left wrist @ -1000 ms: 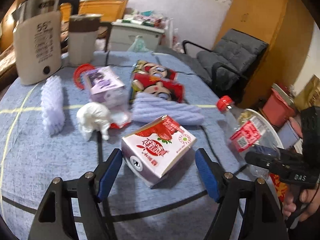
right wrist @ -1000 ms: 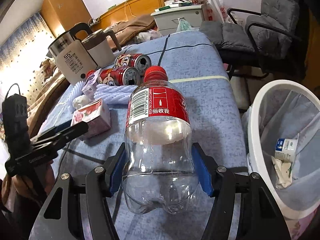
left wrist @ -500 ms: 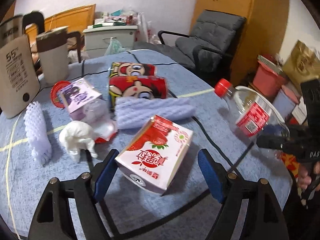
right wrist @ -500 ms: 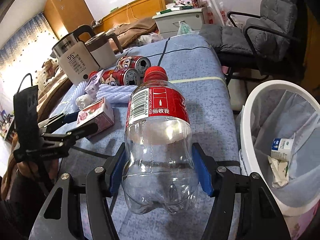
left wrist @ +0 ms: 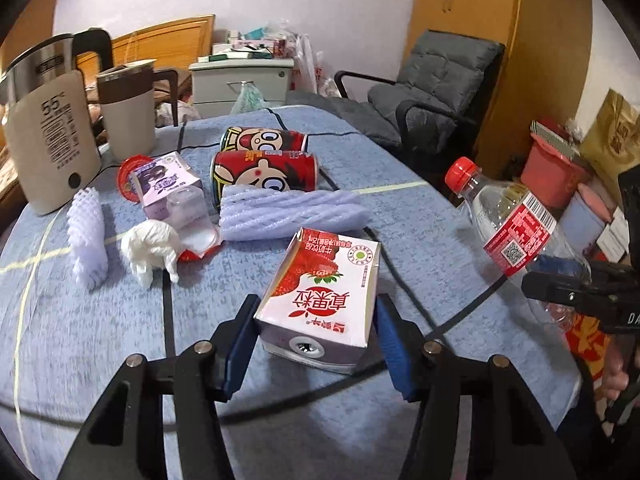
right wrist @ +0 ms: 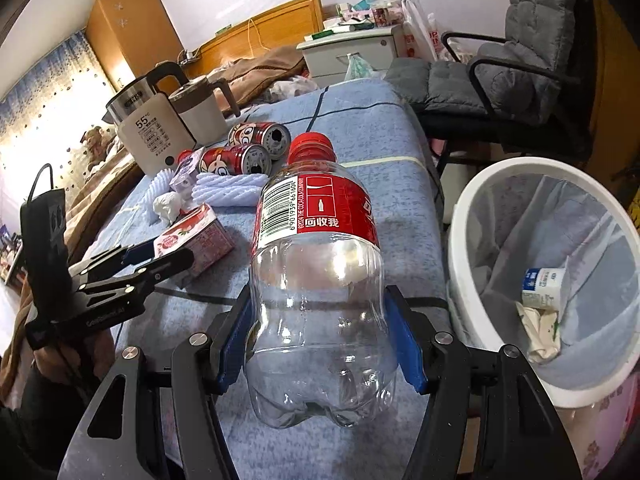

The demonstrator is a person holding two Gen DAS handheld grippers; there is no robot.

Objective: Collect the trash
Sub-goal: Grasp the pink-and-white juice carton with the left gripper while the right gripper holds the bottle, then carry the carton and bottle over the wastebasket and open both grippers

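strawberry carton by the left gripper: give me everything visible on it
The carton is a small drink box, paper-like, white and pink with a strawberry picture and red print on top and a purple end with a punched foil straw hole. It lies on its side on the blue tablecloth, end toward the camera, looking intact. It sits between the left gripper pads, whose jaws have just been closing; the pads look to be at its sides.
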